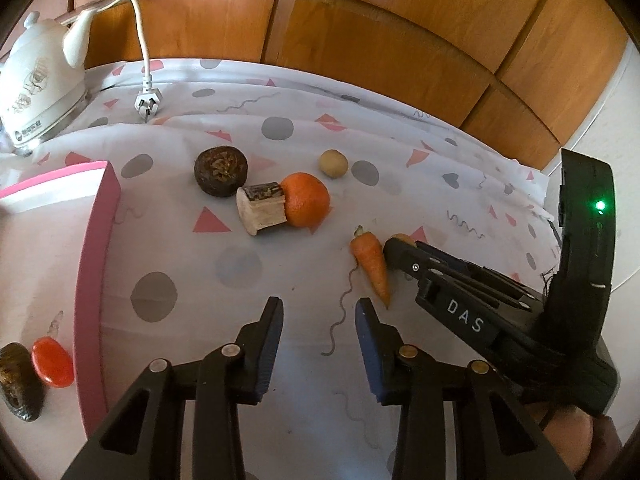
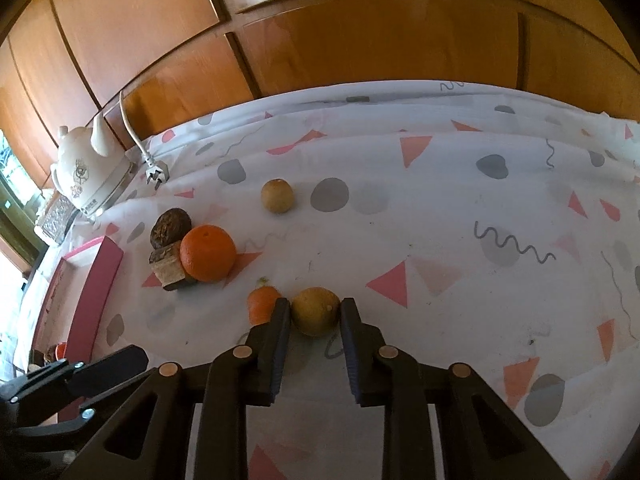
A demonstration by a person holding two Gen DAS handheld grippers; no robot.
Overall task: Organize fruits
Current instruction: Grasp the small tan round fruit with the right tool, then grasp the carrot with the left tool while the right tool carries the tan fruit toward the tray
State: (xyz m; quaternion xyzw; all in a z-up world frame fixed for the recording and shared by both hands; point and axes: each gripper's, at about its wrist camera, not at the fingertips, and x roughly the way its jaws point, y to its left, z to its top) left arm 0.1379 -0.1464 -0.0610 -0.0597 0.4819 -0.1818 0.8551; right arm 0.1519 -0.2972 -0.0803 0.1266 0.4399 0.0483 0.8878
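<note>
On the table, a white cloth [image 2: 440, 240] printed with grey dots, pink triangles and squiggles covers the whole top, creased near the far edge. Wood panelling [image 2: 320, 32] closes off the back. A white kettle [image 1: 36, 92] stands at the far left corner, its plug [image 1: 147, 105] lying loose on the cloth. A pink tray [image 1: 100, 248] sits at the left, with a red fruit [image 1: 52, 362] and a dark one [image 1: 20, 384] inside. Mid-cloth: an orange [image 2: 207, 253] touching a wood block [image 2: 170, 268], a dark round fruit [image 2: 170, 226] just behind, a small tan fruit [image 2: 277, 196] further back. The right gripper [image 2: 315, 312] is closed on a yellow-brown fruit [image 2: 314, 310], pads against both sides; a carrot [image 1: 372, 264] lies just beside it. The left gripper [image 1: 320, 312] hangs partly open over bare cloth, holding nothing.
</note>
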